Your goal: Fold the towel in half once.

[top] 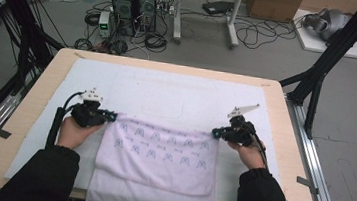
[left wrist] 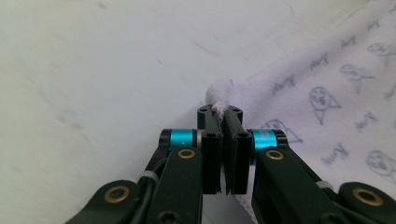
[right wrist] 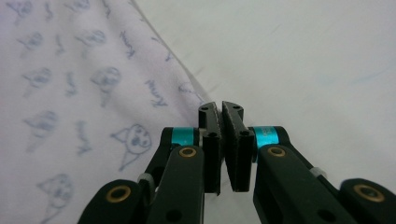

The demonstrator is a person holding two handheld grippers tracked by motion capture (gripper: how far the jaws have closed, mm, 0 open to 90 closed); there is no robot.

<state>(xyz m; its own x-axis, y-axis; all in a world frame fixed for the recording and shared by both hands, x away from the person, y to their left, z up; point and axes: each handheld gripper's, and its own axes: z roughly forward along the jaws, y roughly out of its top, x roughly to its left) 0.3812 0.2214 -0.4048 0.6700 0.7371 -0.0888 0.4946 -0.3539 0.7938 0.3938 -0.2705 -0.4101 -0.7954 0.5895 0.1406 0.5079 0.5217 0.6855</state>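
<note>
The left hand-held gripper (top: 109, 116) has its jaws pressed together on the far left corner of the towel (top: 158, 158), a small tuft of cloth bunched up between the pads. The right hand-held gripper (top: 217, 132) is closed too, at the far right corner; its jaws meet right at the towel's edge, and I judge the cloth is pinched there, though little of it shows between the pads. Holding both far corners at once keeps that edge taut and level, likely so the towel can be lifted or folded evenly. The towel stretches between the two grippers and runs back toward the person, its near end hanging over the edge of the surface (top: 27, 130). Beyond both grippers the white mat (top: 167, 92) lies bare, with plenty of room.
</note>
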